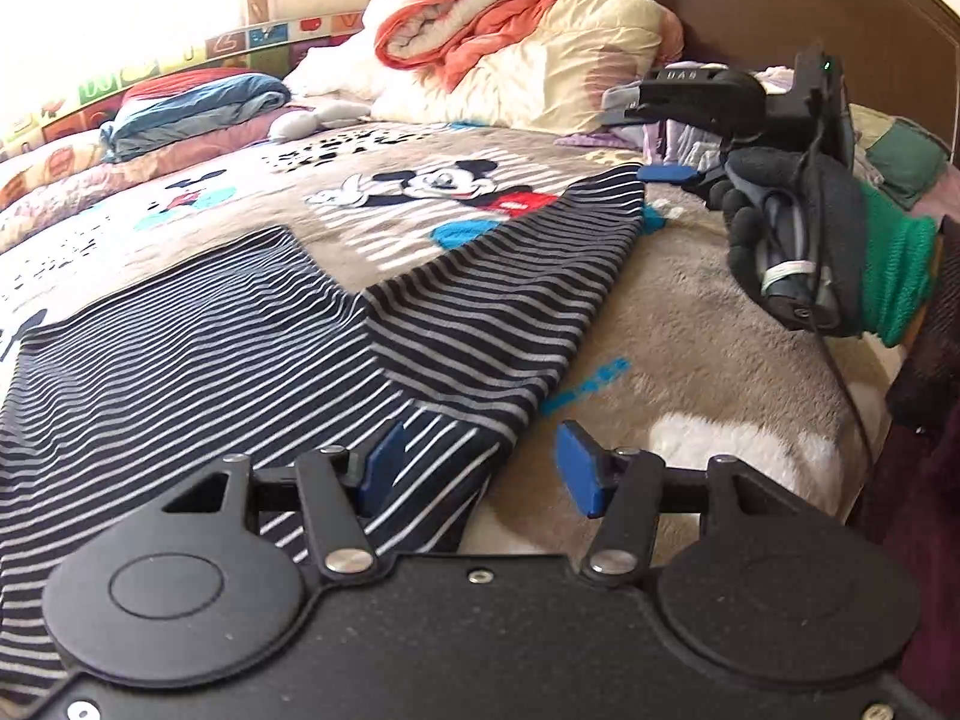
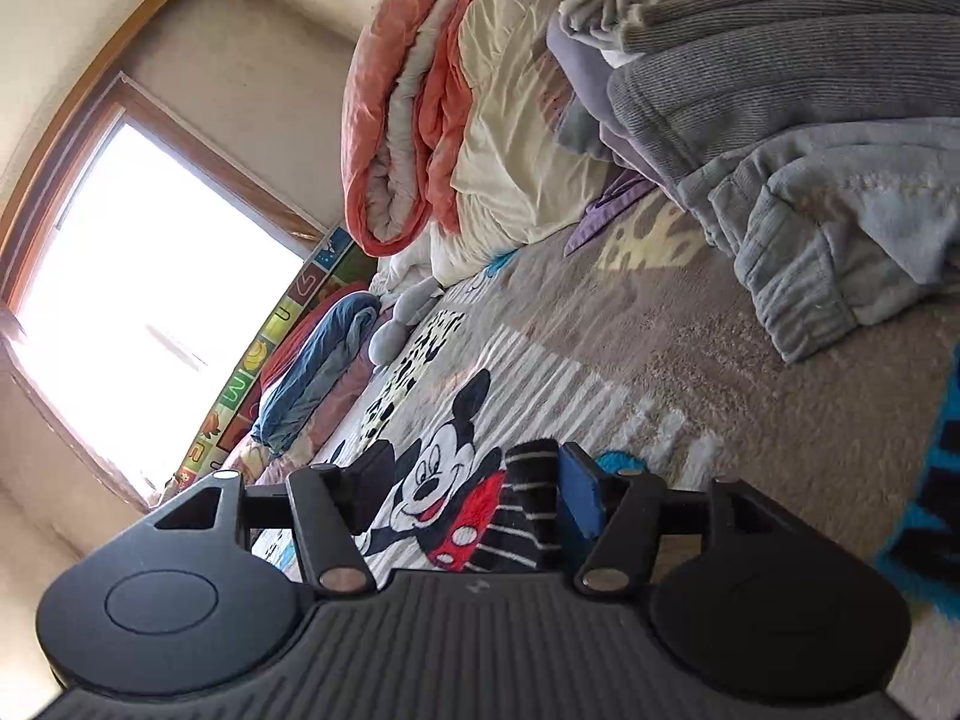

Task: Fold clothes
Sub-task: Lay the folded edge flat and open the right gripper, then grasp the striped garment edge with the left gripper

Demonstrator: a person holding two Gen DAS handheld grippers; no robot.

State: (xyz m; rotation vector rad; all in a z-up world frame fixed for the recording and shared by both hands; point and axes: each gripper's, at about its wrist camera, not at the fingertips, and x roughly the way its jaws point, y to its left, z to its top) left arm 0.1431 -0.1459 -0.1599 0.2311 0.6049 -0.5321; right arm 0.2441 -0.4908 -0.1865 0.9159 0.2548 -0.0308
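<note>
Guessing the striped shirt [image 1: 240, 324] bunches if either corner slips; left gripper [image 1: 480, 471] and right gripper [image 2: 474, 495] both gape, nothing clamped.

A home bedroom: a bed [image 1: 690, 312] spread with a Mickey Mouse blanket [image 1: 444, 180], rolled quilts [image 1: 498, 18] piled against a dark wooden headboard [image 1: 780, 6], a sunlit window [image 2: 150, 300].

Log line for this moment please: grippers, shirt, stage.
left gripper: open, at near hem | right gripper: open, at far corner | striped shirt: flat on Mickey blanket | stage: pre-grasp
</note>
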